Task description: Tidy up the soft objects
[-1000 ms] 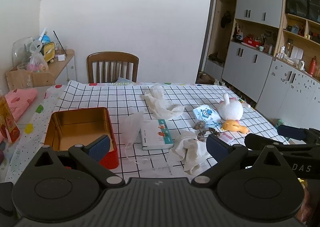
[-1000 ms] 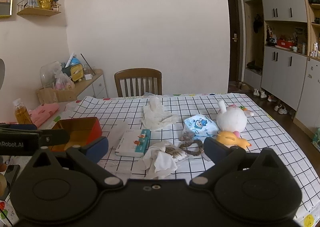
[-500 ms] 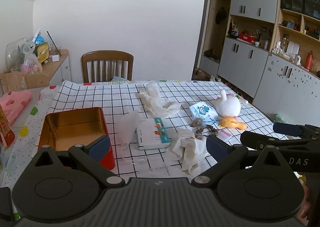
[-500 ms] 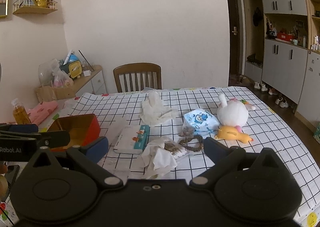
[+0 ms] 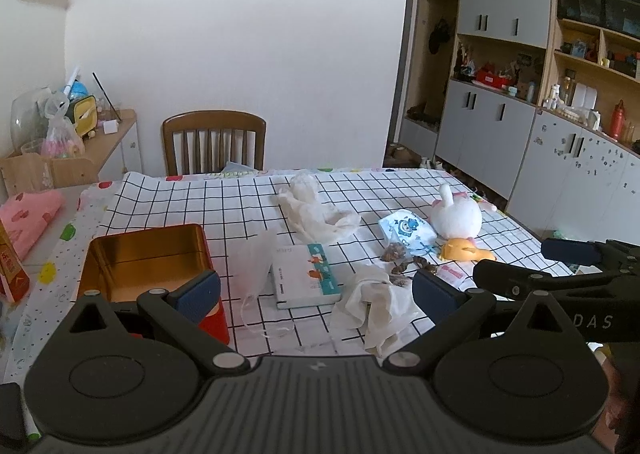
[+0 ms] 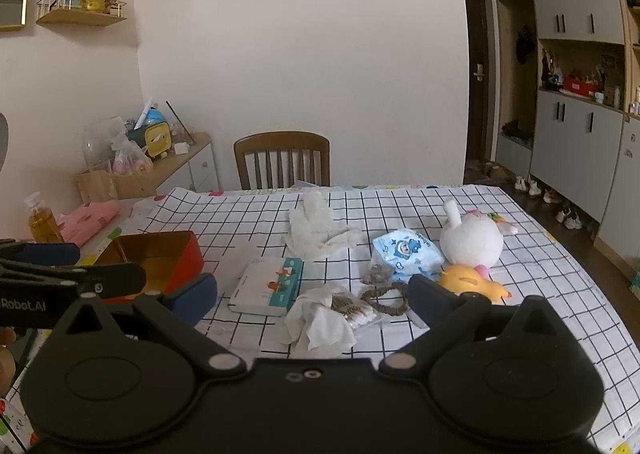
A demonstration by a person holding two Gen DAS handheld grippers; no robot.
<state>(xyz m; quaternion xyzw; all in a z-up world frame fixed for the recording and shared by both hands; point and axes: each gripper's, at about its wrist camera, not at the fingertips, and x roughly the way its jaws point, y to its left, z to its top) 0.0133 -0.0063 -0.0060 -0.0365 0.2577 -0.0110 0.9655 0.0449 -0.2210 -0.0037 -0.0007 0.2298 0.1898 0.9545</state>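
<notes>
red tin: open rectangular red metal tin with gold inside (image 5: 144, 260), lower left of left view, nothing in it that I can see. My guess: that's the bin.
soft stuff: all out on the black-and-white checked tablecloth (image 5: 224, 205). Crumpled white cloth (image 5: 378, 304) lower centre, nearest me; white plush rabbit (image 5: 456, 213) and orange plush duck (image 5: 466, 253) centre right, touching; crumpled white glove-like plastic piece (image 5: 312, 209) mid-table; blue-and-white cartoon-print pack (image 5: 406, 232) beside the rabbit.
not soft: white-and-teal flat box (image 5: 306, 274) centre; brown bead bracelet (image 6: 386, 300) next to the cloth.
left gripper (image 5: 316, 288): jaws wide apart, holding nothing, above the near table edge.
right gripper (image 6: 312, 294): same, spread and empty, crumpled cloth between the fingers' line of sight.
step: pre-grasp, nothing sorted yet by the look of it.
next: I'd drop onto the crumpled cloth, pinch a thick fold, avoid snagging the bracelet or cotton-swab bag (image 6: 354, 308) on it.
vs earlier: both views have shifted slightly over the last second; table items unmoved, jaws unchanged.
</notes>
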